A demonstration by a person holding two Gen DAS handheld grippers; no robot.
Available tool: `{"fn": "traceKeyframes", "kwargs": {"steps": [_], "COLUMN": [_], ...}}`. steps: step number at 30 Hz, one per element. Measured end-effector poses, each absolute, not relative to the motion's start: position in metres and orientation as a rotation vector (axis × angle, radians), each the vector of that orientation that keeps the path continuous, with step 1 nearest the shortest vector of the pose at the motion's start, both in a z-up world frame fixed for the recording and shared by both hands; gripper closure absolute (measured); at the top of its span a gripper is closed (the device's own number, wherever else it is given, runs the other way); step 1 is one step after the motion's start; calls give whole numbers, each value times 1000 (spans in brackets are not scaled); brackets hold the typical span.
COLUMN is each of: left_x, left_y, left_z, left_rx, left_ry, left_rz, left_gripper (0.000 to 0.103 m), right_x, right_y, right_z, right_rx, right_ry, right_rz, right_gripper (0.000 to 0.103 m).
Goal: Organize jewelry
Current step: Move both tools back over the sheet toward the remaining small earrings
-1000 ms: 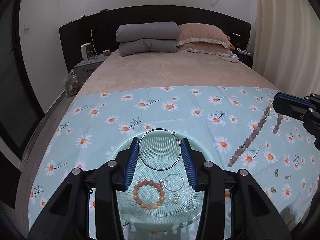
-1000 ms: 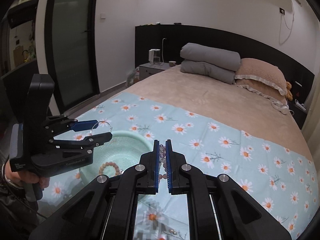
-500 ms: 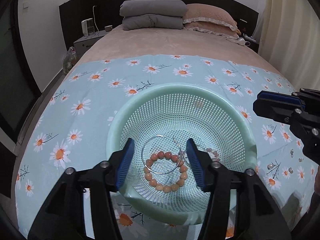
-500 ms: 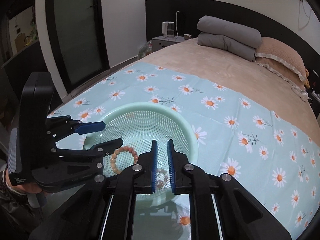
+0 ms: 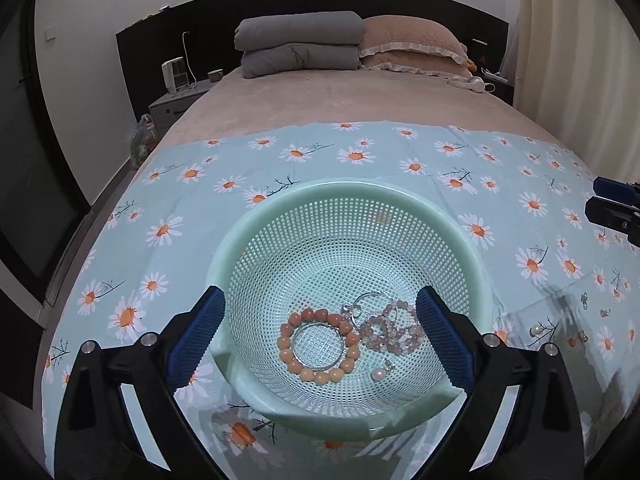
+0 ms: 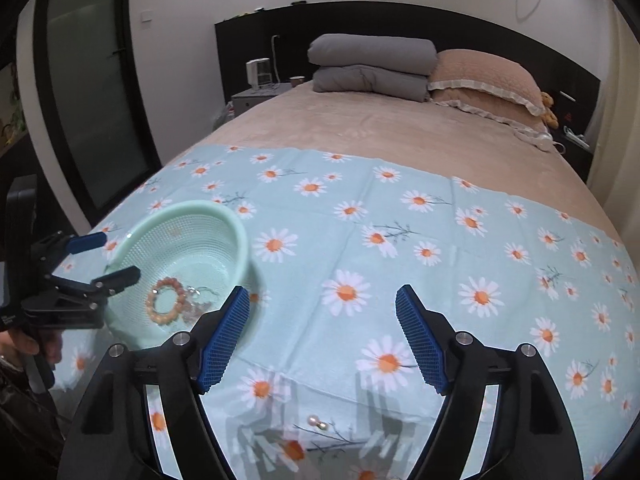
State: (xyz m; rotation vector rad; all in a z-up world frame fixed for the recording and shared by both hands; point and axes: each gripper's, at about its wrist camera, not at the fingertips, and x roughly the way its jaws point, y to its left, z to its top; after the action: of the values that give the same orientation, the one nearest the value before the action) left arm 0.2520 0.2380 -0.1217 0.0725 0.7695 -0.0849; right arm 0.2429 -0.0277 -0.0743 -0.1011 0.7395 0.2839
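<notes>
Left tongs (image 5: 320, 332), right tongs (image 6: 322, 334) opening, empty; bracelets in basket (image 5: 280, 220).

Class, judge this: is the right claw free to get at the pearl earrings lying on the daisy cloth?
Probably yes. The right claw is opening with nothing between its pads, and the pearl earrings lie uncovered on the daisy cloth just before it.

You get no readable text here. There's a small white label on the side of the left gripper (image 6: 100, 260) body, at the right wrist view's left edge, but it's too small and blurred to make out.
</notes>
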Motion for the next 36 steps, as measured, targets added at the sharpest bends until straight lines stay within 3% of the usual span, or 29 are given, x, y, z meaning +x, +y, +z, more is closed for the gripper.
{"fn": "traceKeyframes", "kwargs": {"steps": [3, 18, 36], "left_x": [245, 176, 201], "left_y": [218, 91, 54], "left_z": [-122, -124, -210], "left_rx": [87, 175, -10], "left_ry": [764, 671, 803], "left_rz": [-127, -304, -271], "left_gripper": [8, 5, 5], "right_x": [234, 163, 137], "right_y": [-58, -153, -197], "right_z": [-85, -139, -202], "right_rx": [-103, -33, 55], "right_ry": [754, 791, 857], "right_rz": [229, 82, 86], "right_gripper": [24, 21, 21]}}
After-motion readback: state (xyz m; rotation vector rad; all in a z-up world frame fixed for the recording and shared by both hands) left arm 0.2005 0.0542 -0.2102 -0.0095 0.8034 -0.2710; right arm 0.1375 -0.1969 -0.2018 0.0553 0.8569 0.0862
